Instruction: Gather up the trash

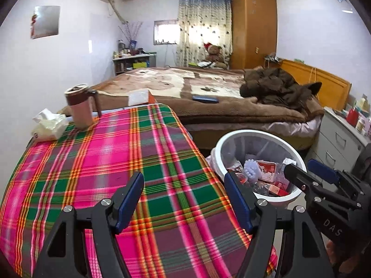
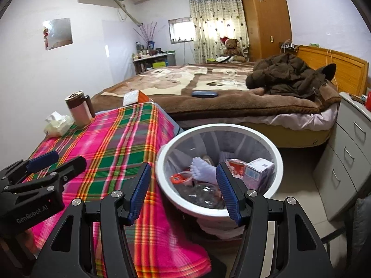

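A white-rimmed mesh trash bin [image 1: 255,132] [image 2: 218,127] stands on the floor at the table's right edge. It holds red cartons [image 1: 269,170], a purple-white carton [image 2: 258,171], a white spiky piece [image 2: 201,168] and a clear plastic bottle [image 2: 204,194]. My left gripper [image 1: 183,185] hovers open over the plaid tablecloth [image 1: 116,153], with nothing between its blue pads. My right gripper [image 2: 183,176] stands open above the bin's near-left rim, also holding nothing. Each gripper appears in the other's view: the right gripper [image 1: 299,165] and the left gripper [image 2: 68,158].
At the table's far left lie a crumpled tissue pack [image 1: 49,125] [image 2: 58,124] and a lidded pink mug [image 1: 78,106] [image 2: 77,108]. A white-and-orange box [image 1: 140,97] sits at the far edge. Beyond is a bed [image 1: 208,106]; grey drawers [image 2: 347,153] stand to the right.
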Action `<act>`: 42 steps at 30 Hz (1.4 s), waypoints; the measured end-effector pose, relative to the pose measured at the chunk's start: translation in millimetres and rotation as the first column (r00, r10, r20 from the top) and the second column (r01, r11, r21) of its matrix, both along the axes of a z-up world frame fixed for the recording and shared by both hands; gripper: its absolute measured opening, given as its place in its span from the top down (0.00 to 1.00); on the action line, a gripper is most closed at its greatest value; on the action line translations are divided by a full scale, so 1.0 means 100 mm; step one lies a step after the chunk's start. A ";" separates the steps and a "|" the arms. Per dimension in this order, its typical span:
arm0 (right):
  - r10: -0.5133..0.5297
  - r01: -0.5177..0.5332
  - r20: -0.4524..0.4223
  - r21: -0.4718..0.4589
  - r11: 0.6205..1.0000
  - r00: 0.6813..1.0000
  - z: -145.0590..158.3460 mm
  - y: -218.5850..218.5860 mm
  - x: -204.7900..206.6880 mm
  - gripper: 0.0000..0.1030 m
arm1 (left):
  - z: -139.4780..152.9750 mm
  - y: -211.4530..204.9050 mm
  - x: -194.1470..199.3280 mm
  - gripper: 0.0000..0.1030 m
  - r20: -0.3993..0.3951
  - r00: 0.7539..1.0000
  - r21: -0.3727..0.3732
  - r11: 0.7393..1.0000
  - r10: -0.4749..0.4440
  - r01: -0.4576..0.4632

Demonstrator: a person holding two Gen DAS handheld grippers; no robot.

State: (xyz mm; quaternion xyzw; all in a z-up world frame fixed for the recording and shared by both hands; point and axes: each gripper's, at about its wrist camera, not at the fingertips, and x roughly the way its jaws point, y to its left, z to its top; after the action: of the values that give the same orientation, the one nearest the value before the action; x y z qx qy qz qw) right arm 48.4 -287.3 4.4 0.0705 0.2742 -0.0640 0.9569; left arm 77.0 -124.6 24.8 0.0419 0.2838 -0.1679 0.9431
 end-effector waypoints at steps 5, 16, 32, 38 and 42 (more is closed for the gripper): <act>0.004 -0.004 0.020 0.003 1.000 1.000 -0.03 0.08 -0.04 0.39 | -0.01 0.13 -0.06 0.29 0.018 1.000 0.001 1.000 0.022 -0.022; 0.011 -0.012 0.036 0.005 1.000 0.999 -0.02 0.18 -0.08 0.38 | -0.05 0.23 -0.14 0.29 0.018 0.999 -0.012 0.999 0.039 -0.038; 0.005 -0.005 0.037 -0.001 1.000 0.999 -0.01 0.23 -0.10 0.38 | -0.02 0.24 -0.16 0.29 0.019 0.999 -0.016 0.999 0.037 -0.037; 0.007 -0.007 0.039 -0.002 1.000 0.999 -0.01 0.24 -0.10 0.38 | -0.02 0.23 -0.19 0.29 0.020 0.999 -0.019 0.999 0.032 -0.032; 0.005 -0.005 0.038 -0.003 1.000 0.999 0.00 0.25 -0.11 0.38 | -0.02 0.24 -0.20 0.29 0.023 0.999 -0.019 0.999 0.033 -0.032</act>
State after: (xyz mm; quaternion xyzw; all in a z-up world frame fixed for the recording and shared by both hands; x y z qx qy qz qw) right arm 37.8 -262.1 4.0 0.0695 0.2562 -0.0609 0.9622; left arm 56.6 -100.4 22.9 0.0302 0.2720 -0.1548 0.9493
